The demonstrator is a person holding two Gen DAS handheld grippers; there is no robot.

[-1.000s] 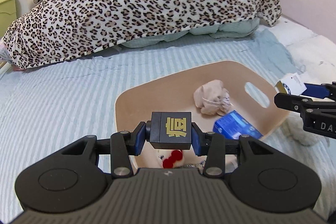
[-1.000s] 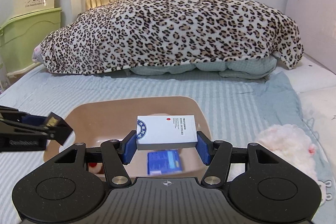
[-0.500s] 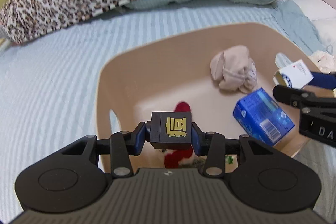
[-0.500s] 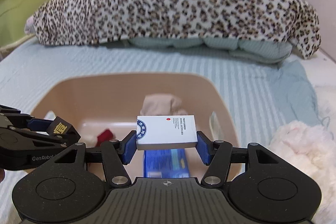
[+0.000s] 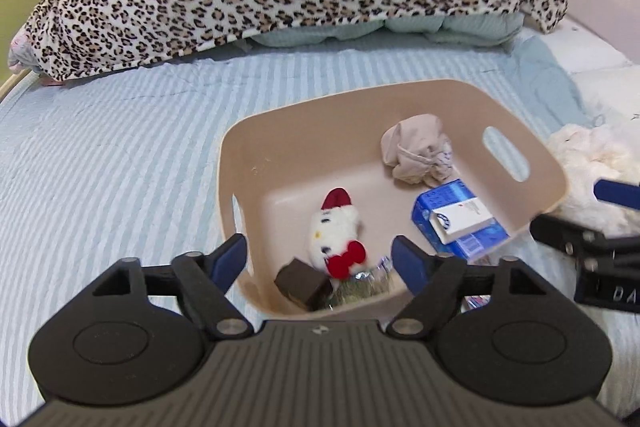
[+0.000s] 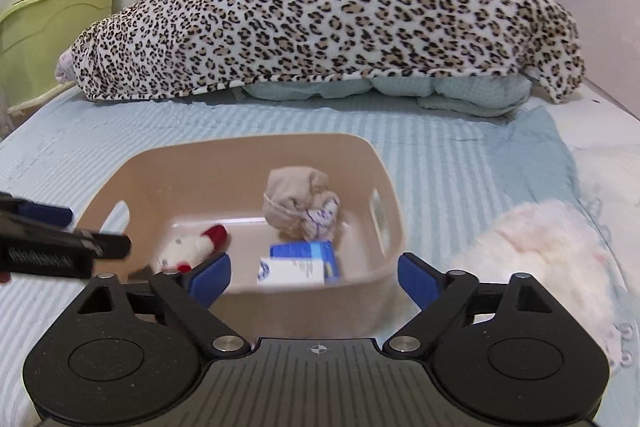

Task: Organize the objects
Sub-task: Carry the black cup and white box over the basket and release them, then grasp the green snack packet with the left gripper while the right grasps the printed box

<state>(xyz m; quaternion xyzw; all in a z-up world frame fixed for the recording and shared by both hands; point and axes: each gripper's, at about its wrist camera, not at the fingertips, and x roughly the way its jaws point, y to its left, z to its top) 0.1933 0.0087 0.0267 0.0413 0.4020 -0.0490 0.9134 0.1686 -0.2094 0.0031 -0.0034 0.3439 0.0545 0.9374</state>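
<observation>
Left wrist: both tongs (image 5: 320, 259) (image 6: 314, 273) released; basket (image 5: 280, 131) holds one plush (image 5: 336, 227), three boxes.

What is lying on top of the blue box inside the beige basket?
A white box lies on the blue box, covering part of its top. What is under the blue box cannot be seen.

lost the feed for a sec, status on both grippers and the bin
Left gripper open, empty. Right gripper open, empty. Black box and white box in the bin, white on the blue box. Nothing in the way.
</observation>
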